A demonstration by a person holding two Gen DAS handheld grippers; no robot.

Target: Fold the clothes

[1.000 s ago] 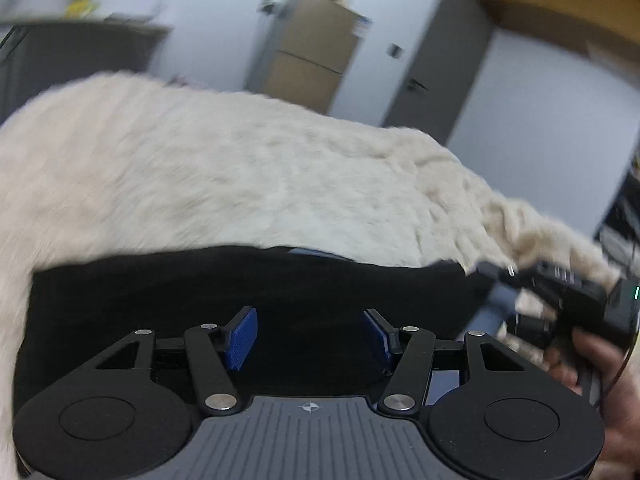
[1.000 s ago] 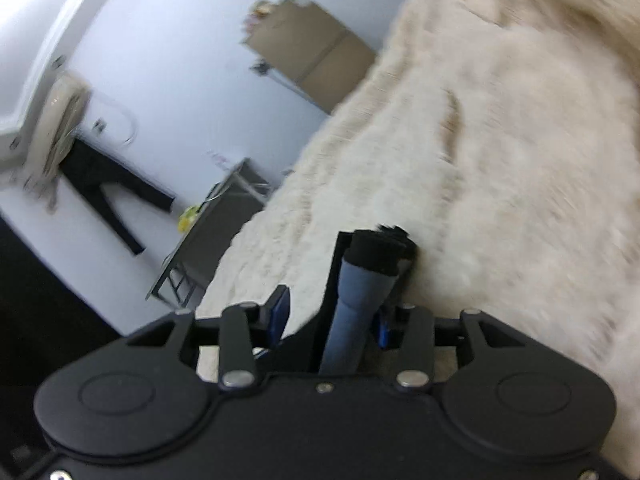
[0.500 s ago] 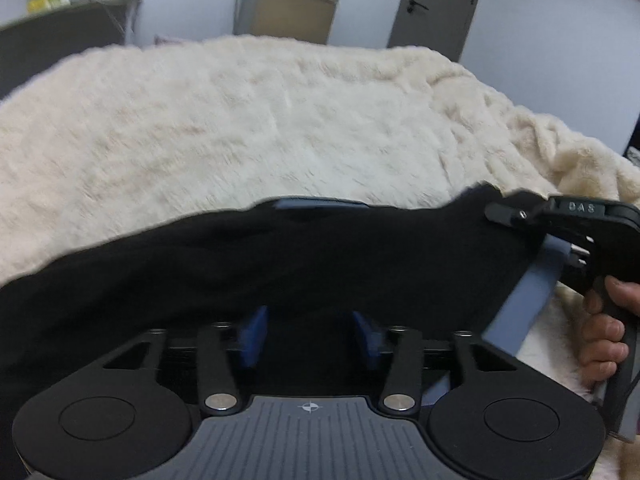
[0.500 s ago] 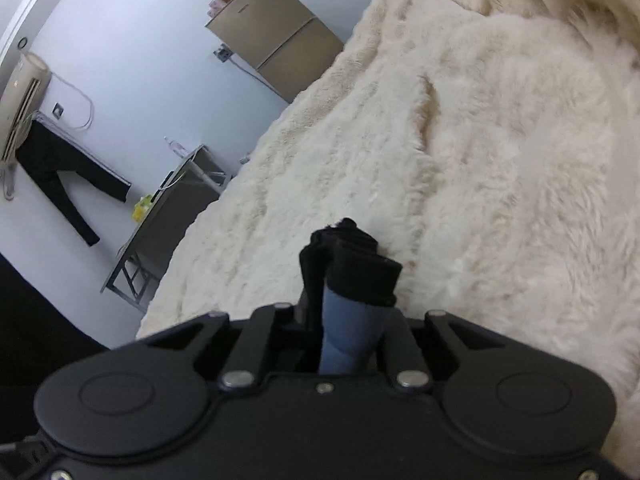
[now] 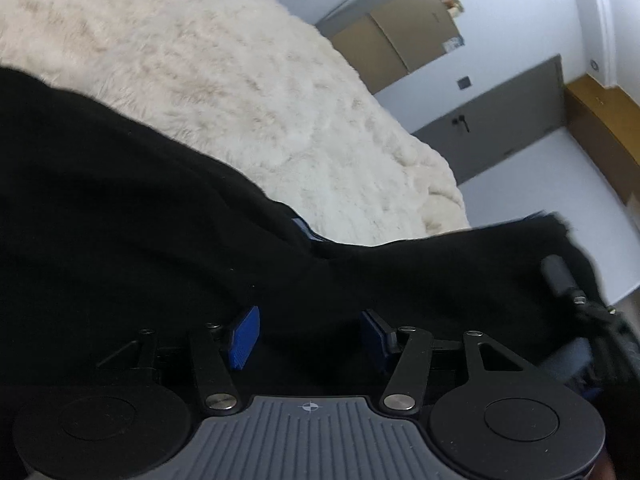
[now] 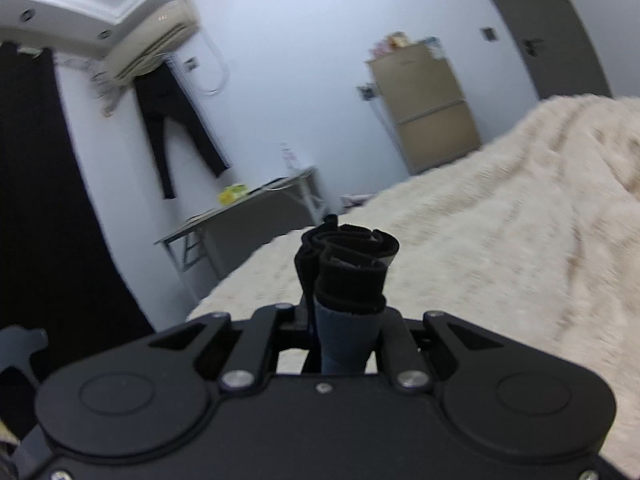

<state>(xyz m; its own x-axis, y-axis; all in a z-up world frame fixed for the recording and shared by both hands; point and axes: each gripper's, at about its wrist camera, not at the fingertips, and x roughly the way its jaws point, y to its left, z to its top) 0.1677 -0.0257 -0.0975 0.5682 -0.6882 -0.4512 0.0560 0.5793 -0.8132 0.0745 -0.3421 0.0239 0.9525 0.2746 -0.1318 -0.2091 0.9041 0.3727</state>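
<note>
A black garment (image 5: 120, 208) with a blue inner lining stretches across the left wrist view above a cream fluffy blanket (image 5: 240, 80). My left gripper (image 5: 306, 332) has its blue pads apart with black cloth lying over and between them. My right gripper (image 6: 346, 320) is shut on a bunched black and blue edge of the garment (image 6: 348, 264), which sticks up between the jaws. In the left wrist view the right gripper (image 5: 576, 300) holds the garment's far right end, lifted off the blanket.
The cream blanket (image 6: 500, 220) covers the bed. A brown fridge (image 6: 424, 104) stands by the wall near a grey door (image 5: 504, 120). A grey table (image 6: 240, 216) is at the bed's far side. Black trousers (image 6: 172, 120) hang under an air conditioner (image 6: 152, 40).
Both grippers have lifted and tilted, raising the garment off the blanket. The left pads have spread wider than half a second ago. The right gripper stays shut on the bunched edge.
</note>
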